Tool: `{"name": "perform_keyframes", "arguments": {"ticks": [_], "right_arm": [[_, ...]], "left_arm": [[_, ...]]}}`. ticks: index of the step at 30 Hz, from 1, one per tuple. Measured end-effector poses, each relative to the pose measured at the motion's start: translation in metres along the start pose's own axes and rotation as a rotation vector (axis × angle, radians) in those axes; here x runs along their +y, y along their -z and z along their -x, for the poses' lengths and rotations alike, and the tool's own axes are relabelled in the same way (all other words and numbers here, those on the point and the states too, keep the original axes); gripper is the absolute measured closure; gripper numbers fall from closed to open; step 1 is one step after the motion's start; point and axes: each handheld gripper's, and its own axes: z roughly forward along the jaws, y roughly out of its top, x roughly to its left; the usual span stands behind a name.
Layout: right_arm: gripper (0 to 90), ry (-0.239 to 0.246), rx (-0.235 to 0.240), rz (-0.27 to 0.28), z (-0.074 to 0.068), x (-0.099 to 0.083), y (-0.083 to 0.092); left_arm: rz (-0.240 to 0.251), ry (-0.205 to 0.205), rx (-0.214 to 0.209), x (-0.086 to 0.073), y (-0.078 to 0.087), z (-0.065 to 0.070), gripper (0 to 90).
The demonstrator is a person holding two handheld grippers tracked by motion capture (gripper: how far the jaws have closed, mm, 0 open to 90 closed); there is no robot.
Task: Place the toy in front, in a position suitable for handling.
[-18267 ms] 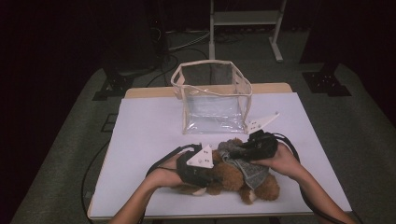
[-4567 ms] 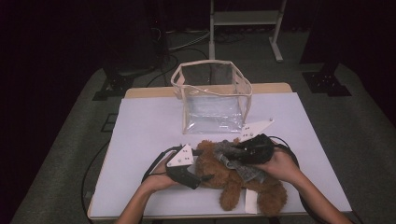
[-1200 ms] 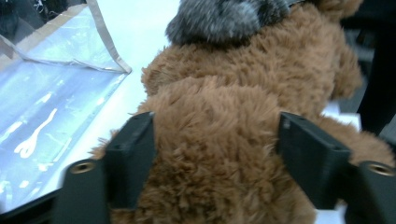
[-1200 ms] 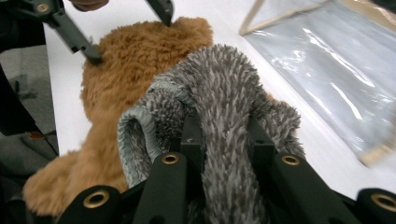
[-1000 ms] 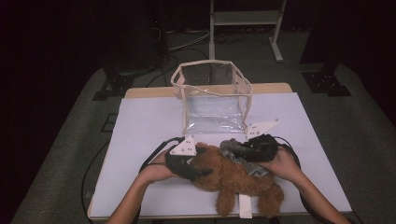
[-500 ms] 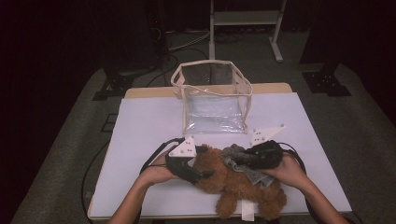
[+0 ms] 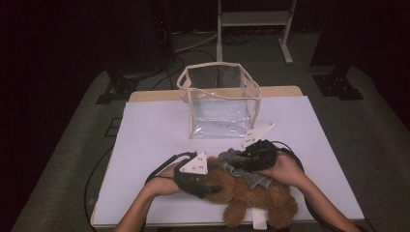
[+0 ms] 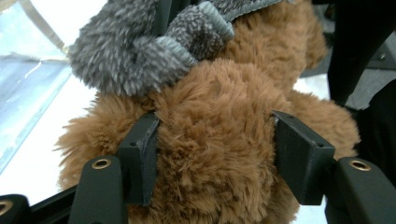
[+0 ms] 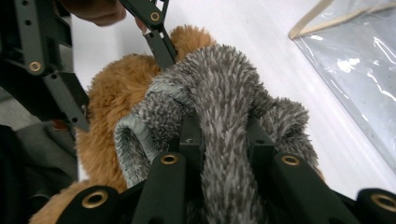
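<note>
Toy: brown plush teddy bear (image 7: pixel 251 193) lying on the white table cover (image 7: pixel 145 145) at the near edge, between my two hands, with a white tag sticking out beside its legs.
Garment: grey fleece garment with ribbed trim (image 7: pixel 244 169), bunched over the bear's upper body, part on and part loose.
Left gripper (image 7: pixel 205 186): jaws have just been closing; in the left gripper view the black pads (image 8: pixel 140 156) press into a rounded lump of brown fur, so I read it as clamped on the bear. I cannot say whether that lump is head or limb.
Right gripper (image 7: pixel 244 157): closed tight on a thick fold of the grey garment (image 9: pixel 224 121); fleece bulges out on either side of the pads.
Handling, my judgement: bear looks light, soft and squashy, and fur compresses and may slide under the pads, so a deep bite on a bulky part holds best. Garment is limp and stretchy; take it by the ribbed hem, not the loose pile, or it will only pull thin.
Risk: tugging the fleece could drag the whole bear unless the left grip anchors it.
Container: clear plastic bag with cream trim (image 7: pixel 220 104), standing open-topped farther back on the table, well apart from the bear. I see nothing inside it.
</note>
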Motion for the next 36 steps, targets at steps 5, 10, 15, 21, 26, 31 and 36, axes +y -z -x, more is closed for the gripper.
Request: {"name": "perform_keyframes", "arguments": {"ticks": [5,10,15,21,26,31,36], "right_arm": [[73.5,-0.055,-0.014,0.020,0.003,-0.018,0.025],[73.4,-0.088,-0.048,0.042,0.002,-0.040,0.049],[73.6,-0.121,-0.056,0.064,0.001,-0.060,0.059],[74.5,-0.123,-0.025,0.095,-0.011,-0.074,0.054],[74.5,-0.119,-0.011,0.099,-0.014,-0.077,0.055],[74.3,-0.111,-0.009,0.095,-0.011,-0.075,0.053],[73.8,-0.129,-0.035,0.104,0.000,-0.070,0.053]], "left_arm": [[0.023,0.021,0.012,-0.002,0.001,-0.003,35.3],[0.045,0.032,0.009,-0.001,0.004,-0.006,30.3],[0.089,0.079,0.000,0.001,0.007,-0.018,14.0],[0.088,0.152,-0.045,-0.003,0.002,-0.032,3.9],[0.053,0.149,-0.117,-0.002,-0.016,-0.027,1.5],[-0.028,0.096,-0.111,0.005,-0.030,-0.024,8.4],[-0.077,0.075,-0.021,0.010,-0.023,-0.029,30.8]]}}
